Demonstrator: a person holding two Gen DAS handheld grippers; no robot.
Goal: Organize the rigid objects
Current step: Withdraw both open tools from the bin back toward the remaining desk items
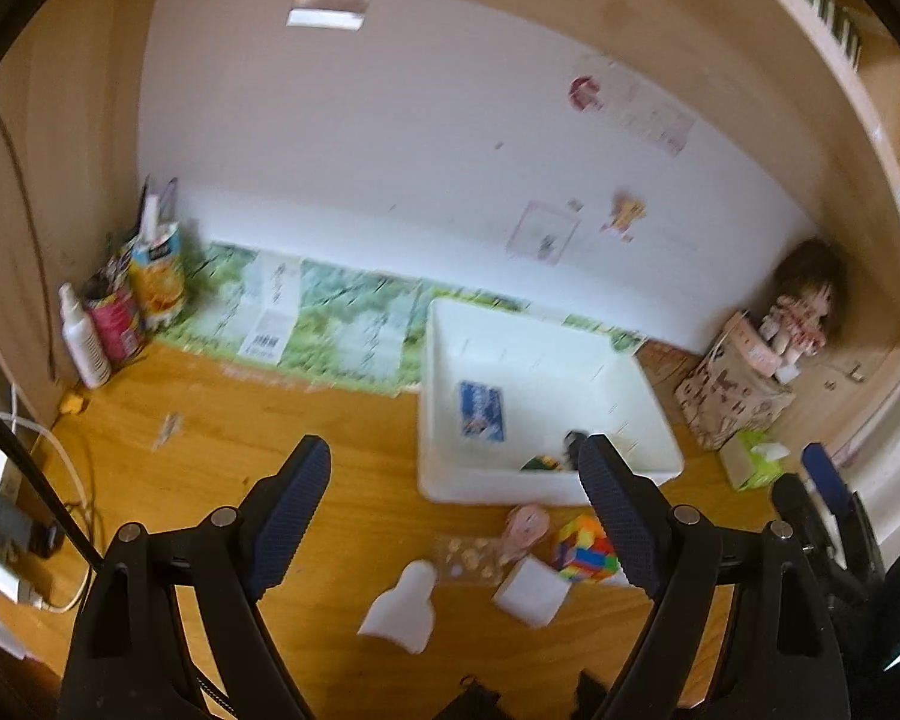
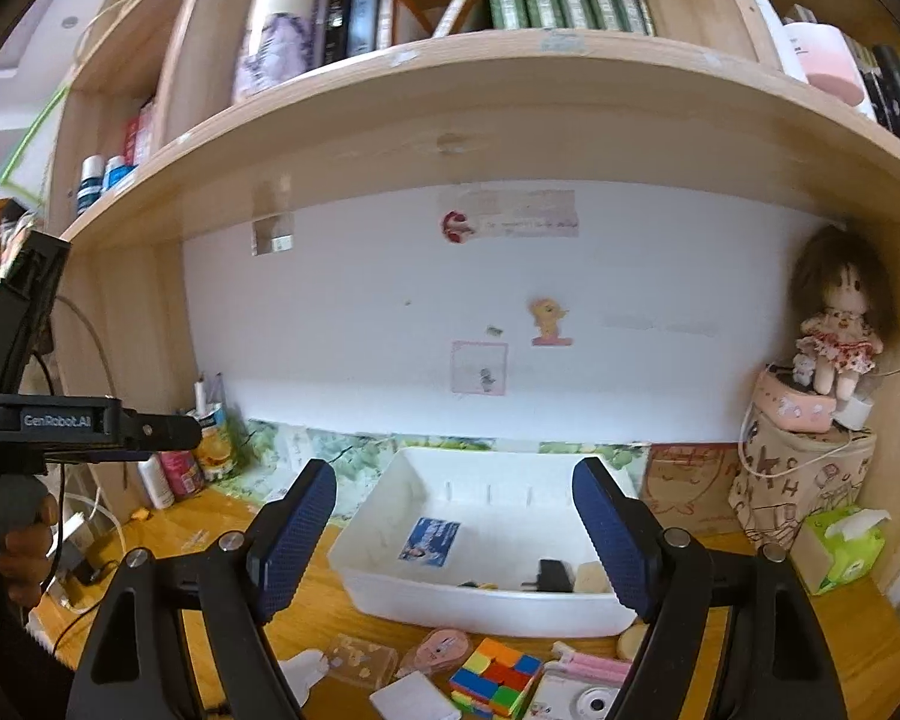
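A white bin [image 1: 438,456] [image 2: 390,594] stands on the wooden desk and holds a blue card [image 1: 481,410] [image 2: 429,541], a black adapter [image 2: 552,576] and a few small items. In front of it lie a colourful cube [image 1: 588,549] [image 2: 495,677], a pink tape dispenser [image 1: 525,528] [image 2: 437,649], a clear case [image 2: 360,657], white pieces [image 1: 402,606] and a toy camera [image 2: 582,699]. My left gripper [image 1: 456,510] is open and empty above the desk. My right gripper [image 2: 455,531] is open and empty, raised before the bin.
Cans and a spray bottle [image 1: 84,342] stand at the back left corner. A doll [image 2: 834,336] sits on a patterned container [image 2: 804,480] at the right, beside a green tissue box [image 2: 840,546]. Cables lie at the left edge. Bookshelves hang overhead.
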